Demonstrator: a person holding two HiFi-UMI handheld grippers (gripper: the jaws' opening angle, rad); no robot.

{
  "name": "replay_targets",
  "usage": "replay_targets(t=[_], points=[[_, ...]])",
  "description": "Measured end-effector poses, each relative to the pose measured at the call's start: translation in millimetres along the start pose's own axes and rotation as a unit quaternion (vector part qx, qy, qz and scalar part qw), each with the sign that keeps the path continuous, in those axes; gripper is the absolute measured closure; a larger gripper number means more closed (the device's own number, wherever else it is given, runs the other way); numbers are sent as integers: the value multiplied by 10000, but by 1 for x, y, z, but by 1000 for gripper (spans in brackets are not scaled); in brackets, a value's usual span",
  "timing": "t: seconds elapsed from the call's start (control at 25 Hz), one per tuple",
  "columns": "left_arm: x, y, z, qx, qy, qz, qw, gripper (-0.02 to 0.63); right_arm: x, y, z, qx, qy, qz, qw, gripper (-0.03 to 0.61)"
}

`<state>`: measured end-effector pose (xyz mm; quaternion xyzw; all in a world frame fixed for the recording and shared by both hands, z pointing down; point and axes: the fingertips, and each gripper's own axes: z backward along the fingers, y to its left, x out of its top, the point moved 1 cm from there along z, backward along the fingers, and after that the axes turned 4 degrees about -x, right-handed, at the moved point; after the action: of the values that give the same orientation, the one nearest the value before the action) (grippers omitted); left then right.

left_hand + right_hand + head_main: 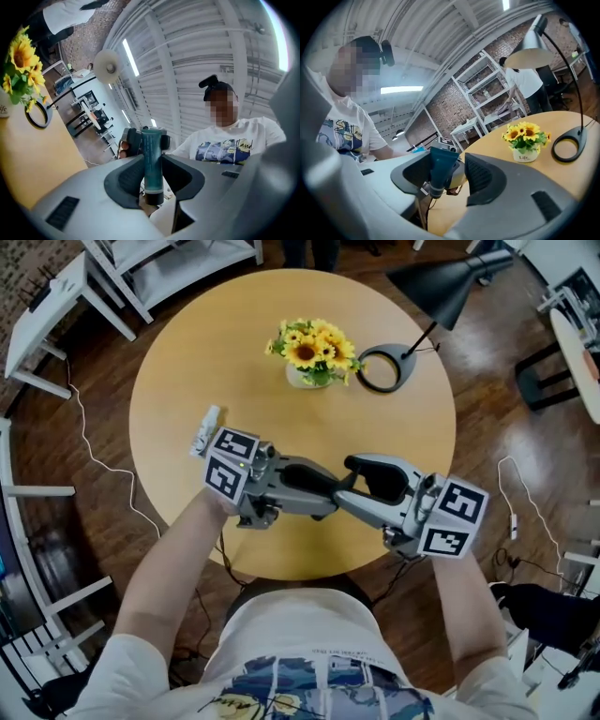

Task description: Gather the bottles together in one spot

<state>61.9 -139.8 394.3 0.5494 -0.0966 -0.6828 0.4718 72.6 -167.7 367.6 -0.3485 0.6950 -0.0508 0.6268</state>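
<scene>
A brick-walled workroom with white shelving surrounds the round wooden desk [169, 381] I'm working over. Above its near edge my two tongs point at each other, tips overlapping. The left tongs [153, 164] are clamped on the teal bottle [152, 145], whose long axis runs crosswise to them, cap end lowest. The right tongs [453, 177] are spread wide around that same bottle, with a gap showing at one pad, so I judge they bear none of it.

The next move turns on the white bottle [203, 430]. It lies on the desk just beside the left tongs' marker cube, behind their tips, with its long axis running away from me. My left hand is clearly nearer.

Count: one lamp [441, 287], one pot of sunflowers [314, 352], two tongs, two bottles.
</scene>
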Motion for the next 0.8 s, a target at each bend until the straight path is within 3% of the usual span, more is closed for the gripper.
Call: replay_targets(t=[0.08,0.28,0.36,0.44,0.52,0.64,0.72,0.8], points=[[-1,0,2,-63,-91,61,9999,497,-1,3,-3,30,-11,-67,10000,390],[0,4,10,127,-295,-30,9995,495,-1,-1,-7,-278,25,-70,9996,397],[0,12,19,523,-325,-110,9980,489,-2,-8,-9,-527,49,112,9985,397],[-2,27,35,1276,-305,-216,9911,472,-5,-21,-10,-937,94,333,9950,397],[-7,44,63,2406,-166,-473,9693,471,-10,-47,-9,-1570,98,575,9859,397],[-13,53,114,4078,79,-981,9077,471,-15,-96,-8,-2563,65,987,9615,397],[-19,42,143,4834,114,-1165,8676,471,-18,-125,-12,-3060,16,1239,9439,397],[-29,23,160,5221,-1,-1212,8442,472,-22,-151,-18,-3465,-4,1496,9260,397]])
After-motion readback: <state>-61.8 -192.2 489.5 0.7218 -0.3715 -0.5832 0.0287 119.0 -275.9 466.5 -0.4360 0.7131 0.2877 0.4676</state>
